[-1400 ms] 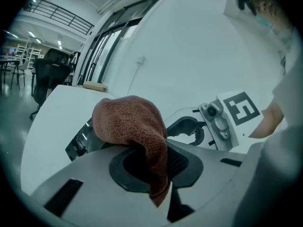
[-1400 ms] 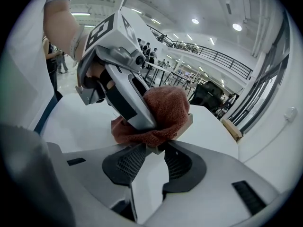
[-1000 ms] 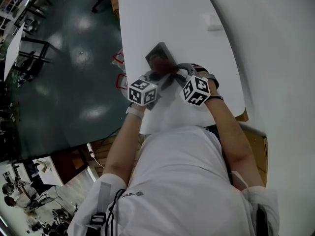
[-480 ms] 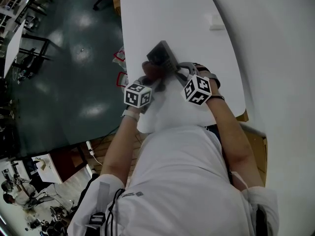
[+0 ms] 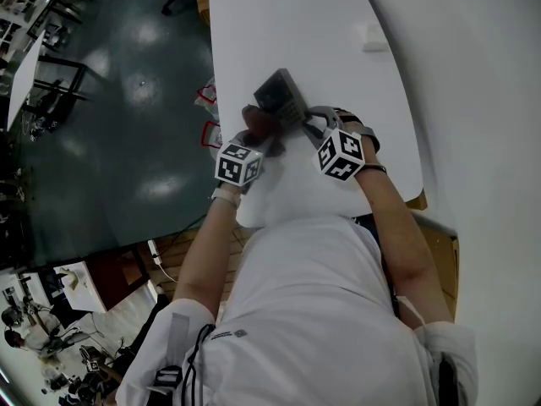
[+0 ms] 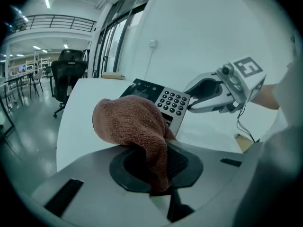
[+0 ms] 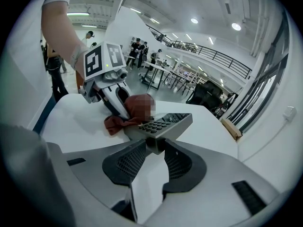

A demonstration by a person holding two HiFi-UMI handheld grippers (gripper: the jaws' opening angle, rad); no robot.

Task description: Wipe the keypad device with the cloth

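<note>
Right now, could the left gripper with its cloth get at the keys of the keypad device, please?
Probably yes. The left gripper is shut on the cloth, which seems to lie against the keypad device beside its keys. The right gripper clamps only the device's edge, leaving the key face uncovered.

A white bench [image 5: 321, 24] with a rounded edge fills the middle of the scene. To the left of the bench lies a dark green floor [image 5: 110, 142] with glossy light patches. Two small red-edged things [image 5: 206, 97] sit on that floor just beside the bench's left edge; what they are cannot be told. Past the bench's far end stands a black office chair [image 6: 70, 67], and a flat tan box [image 6: 113, 75] shows just at that end. On the white wall beside the bench is a small socket plate [image 6: 152, 44]. Well beyond the bench there are other tables [image 7: 161, 74], several standing people [image 7: 137, 48] and a railed upper walkway [image 6: 61, 22].
</note>
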